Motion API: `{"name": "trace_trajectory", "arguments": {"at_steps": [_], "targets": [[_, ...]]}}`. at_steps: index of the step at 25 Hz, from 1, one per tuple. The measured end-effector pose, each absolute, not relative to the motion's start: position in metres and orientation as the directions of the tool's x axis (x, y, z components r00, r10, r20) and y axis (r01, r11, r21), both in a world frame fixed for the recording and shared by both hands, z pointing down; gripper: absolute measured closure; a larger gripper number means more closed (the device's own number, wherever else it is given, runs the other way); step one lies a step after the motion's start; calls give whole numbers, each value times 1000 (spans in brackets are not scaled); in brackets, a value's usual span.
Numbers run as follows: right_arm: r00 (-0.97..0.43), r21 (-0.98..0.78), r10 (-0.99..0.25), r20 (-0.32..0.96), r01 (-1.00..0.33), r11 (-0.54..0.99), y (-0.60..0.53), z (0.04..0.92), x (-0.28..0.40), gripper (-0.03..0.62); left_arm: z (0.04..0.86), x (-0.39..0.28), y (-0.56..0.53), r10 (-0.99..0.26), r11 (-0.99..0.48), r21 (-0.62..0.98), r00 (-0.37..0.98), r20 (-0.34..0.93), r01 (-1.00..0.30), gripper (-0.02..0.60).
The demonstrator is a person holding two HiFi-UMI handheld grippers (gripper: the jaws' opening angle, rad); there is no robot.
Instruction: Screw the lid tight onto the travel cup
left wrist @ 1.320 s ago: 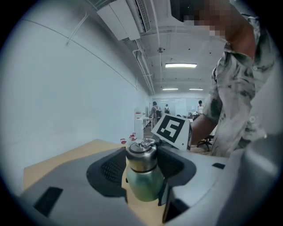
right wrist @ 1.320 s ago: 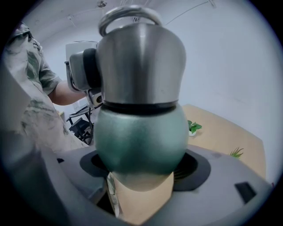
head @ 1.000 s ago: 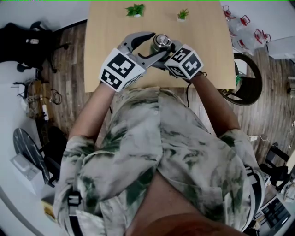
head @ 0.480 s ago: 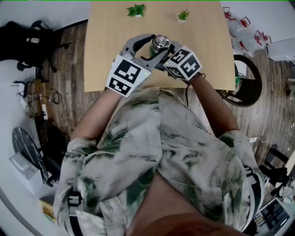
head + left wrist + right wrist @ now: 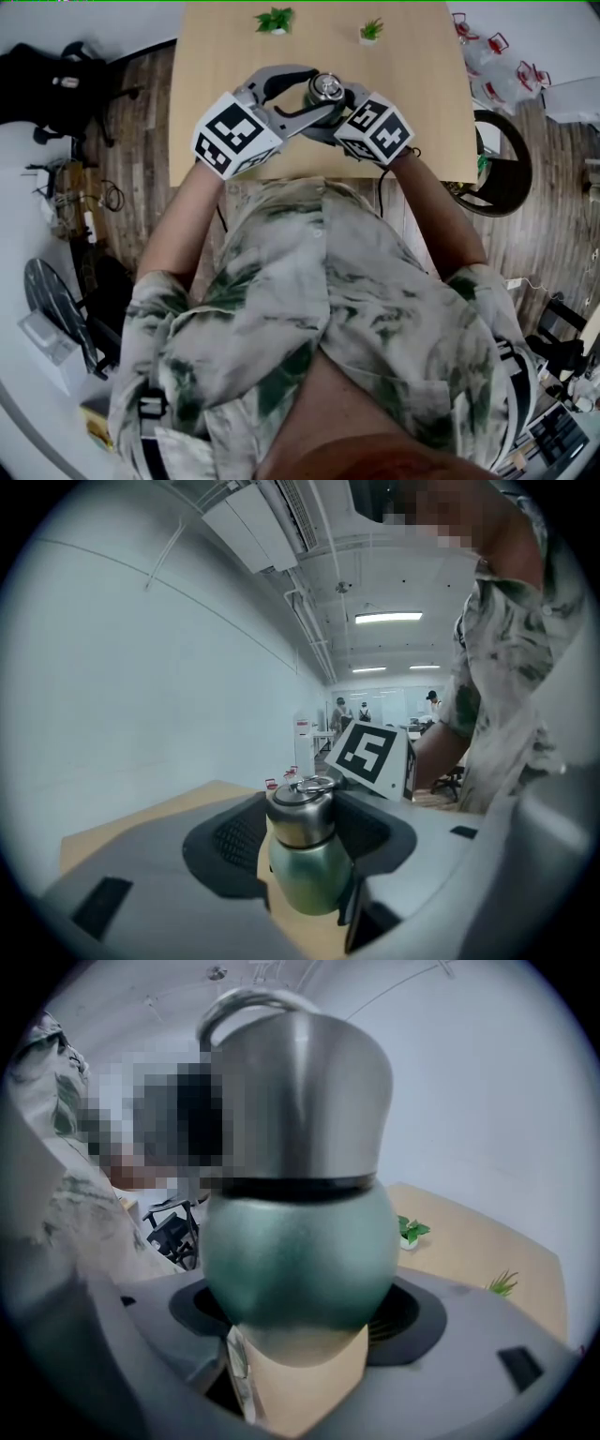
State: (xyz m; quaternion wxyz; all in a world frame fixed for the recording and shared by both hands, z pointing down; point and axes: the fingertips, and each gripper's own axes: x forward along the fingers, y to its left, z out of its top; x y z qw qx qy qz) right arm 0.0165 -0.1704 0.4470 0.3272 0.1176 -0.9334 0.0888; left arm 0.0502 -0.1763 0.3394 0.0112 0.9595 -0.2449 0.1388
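The travel cup stands near the front of the wooden table; its green body carries a steel lid with a ring handle. My left gripper reaches in from the left. Its jaws have just been closing, and both pads now sit against the lid. My right gripper comes from the right, lower down. In the right gripper view the green body fills the gap between the jaws of the right gripper, which are shut on it, with the lid above. The cup stands upright.
Two small potted plants stand at the table's far edge. The right gripper's marker cube sits just behind the cup. Chairs and clutter ring the table on the wooden floor.
The left gripper's marker cube swung toward the cup and then back out to the left, while its jaws stayed around the lid. The cup and the right gripper kept still.
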Motion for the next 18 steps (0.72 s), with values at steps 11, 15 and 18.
{"name": "trace_trajectory", "arguments": {"at_steps": [11,15,18], "targets": [[-744,-114,-192,640,-339,934,-180,455,17,200,344,50,-186,-621,-771,-46,733,276,-636,333],[-744,-121,-197,639,-351,929,-183,459,16,200,347,50,-190,-697,-699,-47,665,266,-714,330],[-743,-120,-199,639,-352,928,-183,461,12,200,348,48,-193,-731,-664,-47,634,254,-746,330]]}}
